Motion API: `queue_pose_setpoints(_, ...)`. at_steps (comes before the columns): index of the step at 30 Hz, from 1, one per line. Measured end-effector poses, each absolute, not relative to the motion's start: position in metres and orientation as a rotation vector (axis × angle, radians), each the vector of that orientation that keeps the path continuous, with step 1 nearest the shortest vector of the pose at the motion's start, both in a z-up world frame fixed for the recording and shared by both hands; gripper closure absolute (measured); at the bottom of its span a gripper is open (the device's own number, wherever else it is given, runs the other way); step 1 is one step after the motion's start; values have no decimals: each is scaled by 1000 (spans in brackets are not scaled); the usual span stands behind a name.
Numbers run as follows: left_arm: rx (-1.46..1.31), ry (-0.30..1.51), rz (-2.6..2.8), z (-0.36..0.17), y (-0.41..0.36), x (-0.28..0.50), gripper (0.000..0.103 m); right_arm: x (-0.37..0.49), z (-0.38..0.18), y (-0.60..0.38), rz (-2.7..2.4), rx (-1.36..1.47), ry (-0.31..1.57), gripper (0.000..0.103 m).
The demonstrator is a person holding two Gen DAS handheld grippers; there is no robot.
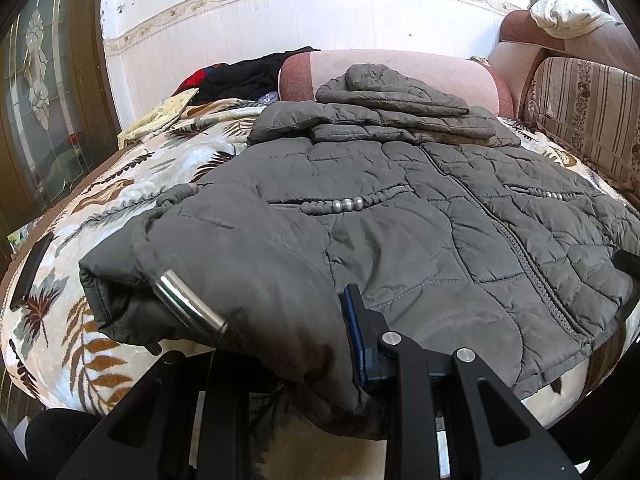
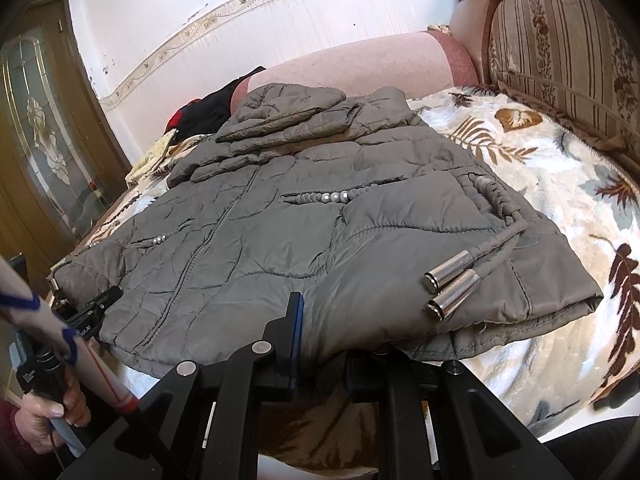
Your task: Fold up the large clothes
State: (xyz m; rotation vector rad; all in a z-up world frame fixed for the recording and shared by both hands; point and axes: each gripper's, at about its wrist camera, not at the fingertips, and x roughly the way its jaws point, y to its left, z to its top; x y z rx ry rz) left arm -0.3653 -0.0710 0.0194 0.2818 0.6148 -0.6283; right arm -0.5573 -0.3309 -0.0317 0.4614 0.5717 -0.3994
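A grey quilted jacket (image 1: pixel 400 208) lies front up on a leaf-patterned blanket (image 1: pixel 80 320), sleeves and hood folded over its top. It also shows in the right wrist view (image 2: pixel 280 220). My left gripper (image 1: pixel 280 344) is at the jacket's near left hem corner; the fabric lies between and over the fingers, with one blue-padded finger (image 1: pixel 360 332) showing and the other hidden. My right gripper (image 2: pixel 324 340) is at the near right hem corner, with hem fabric between its fingers. Metal drawstring ends (image 2: pixel 450 284) lie near it.
A pink bolster (image 1: pixel 400 68) and a striped cushion (image 1: pixel 580 104) lie behind the jacket. Dark clothes (image 1: pixel 248 72) are piled at the back left. A dark phone (image 1: pixel 30 264) lies at the blanket's left edge. A wooden glass door (image 1: pixel 40 80) stands at left.
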Motion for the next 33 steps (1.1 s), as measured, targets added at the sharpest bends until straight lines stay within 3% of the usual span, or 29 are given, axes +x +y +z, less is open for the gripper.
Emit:
queue_pose_setpoints(3,283,621,-622,18,-73,-363,76,-557,-34,-337,-394,505,565,82)
queue_pose_setpoints(8,216,711,-605,12,-69,-346,59,-557,-39,-346,-393,574,563,72)
queue_pose_setpoints(9,207,720,-609,11,-68,-344,61,-557,-40,-346,-388,581,565,73)
queue_pose_setpoints(11,211,711,-617,11,-68,-346,70,-555,-39,-342,-381,557,571,84)
queue_pose_setpoints(14,247,659,-624,16,-70,-357,77,-553,-33,-331,-393,465,570,89)
queue_pose_setpoints(33,270,628,-634,22,-66,-362,79,-562,-24,-326,-397,414,557,90)
